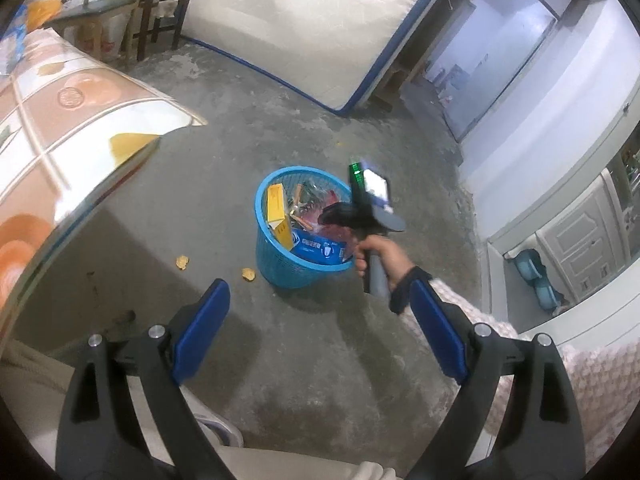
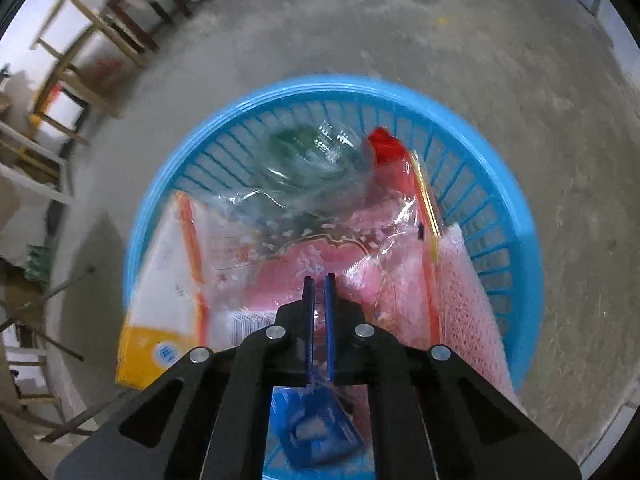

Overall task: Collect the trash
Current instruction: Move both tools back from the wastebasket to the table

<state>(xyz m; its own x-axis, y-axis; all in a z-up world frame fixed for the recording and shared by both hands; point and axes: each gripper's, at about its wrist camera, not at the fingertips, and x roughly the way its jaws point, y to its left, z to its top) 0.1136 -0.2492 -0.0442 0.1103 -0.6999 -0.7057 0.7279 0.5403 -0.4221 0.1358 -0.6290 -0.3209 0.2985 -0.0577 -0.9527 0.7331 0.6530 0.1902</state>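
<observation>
A blue plastic basket (image 1: 262,208) stands on the concrete floor, filled with a yellow box (image 1: 280,216), a blue pack (image 1: 318,249) and wrappers. A person's hand (image 1: 378,254) holds my right gripper (image 1: 340,216) right over it. In the right wrist view the right gripper (image 2: 319,280) points down into the basket (image 2: 516,216), its blue pads nearly together with a thin clear plastic wrapper (image 2: 320,384) pinched between them. My left gripper (image 1: 320,292) hangs well back from the basket, open and empty. Two orange scraps (image 1: 182,262) (image 1: 249,275) lie on the floor left of the basket.
A table with a patterned cloth (image 1: 80,120) juts in at the left. A mattress (image 1: 320,20) leans against the far wall, with wooden stools (image 1: 160,12) beside it. White cabinet doors (image 1: 580,240) line the right side. A pink patterned sleeve (image 1: 580,380) crosses the lower right.
</observation>
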